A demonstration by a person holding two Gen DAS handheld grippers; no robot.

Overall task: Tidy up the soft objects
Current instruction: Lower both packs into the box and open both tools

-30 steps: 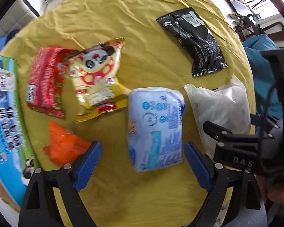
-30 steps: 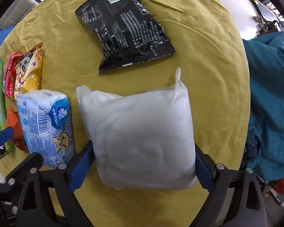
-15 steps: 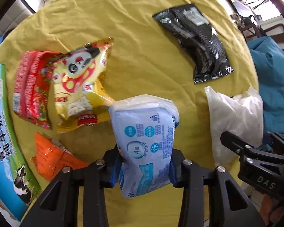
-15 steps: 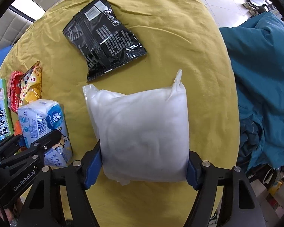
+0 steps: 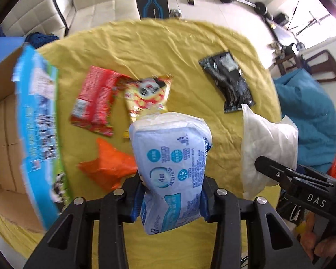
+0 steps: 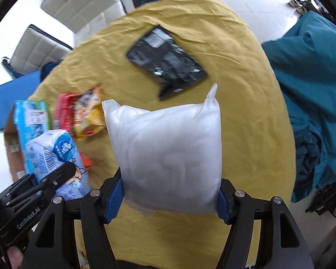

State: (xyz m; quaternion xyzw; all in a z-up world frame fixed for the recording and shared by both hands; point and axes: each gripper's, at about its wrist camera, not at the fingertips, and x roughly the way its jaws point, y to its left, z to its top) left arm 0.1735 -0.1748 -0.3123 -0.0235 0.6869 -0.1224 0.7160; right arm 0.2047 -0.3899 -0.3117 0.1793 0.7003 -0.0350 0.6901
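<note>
My left gripper point(image 5: 170, 199) is shut on a light blue tissue pack point(image 5: 172, 157) and holds it up above the yellow cloth. My right gripper point(image 6: 170, 199) is shut on a white plastic pillow-like bag point(image 6: 165, 148), also lifted off the cloth. Each held item shows in the other view: the white bag point(image 5: 266, 143) at the right, the tissue pack point(image 6: 53, 157) at the left.
On the yellow-covered round table point(image 5: 190, 49) lie a black packet point(image 5: 228, 80), a red packet point(image 5: 94, 98), a yellow panda packet point(image 5: 147, 94) and an orange packet point(image 5: 107, 165). An open cardboard box point(image 5: 2, 139) with a blue printed flap stands at the left. Teal fabric point(image 6: 313, 85) lies at the right.
Both grippers closed on their items and lifted them off the cloth. The views have tilted up, so the room and the open box now show.
</note>
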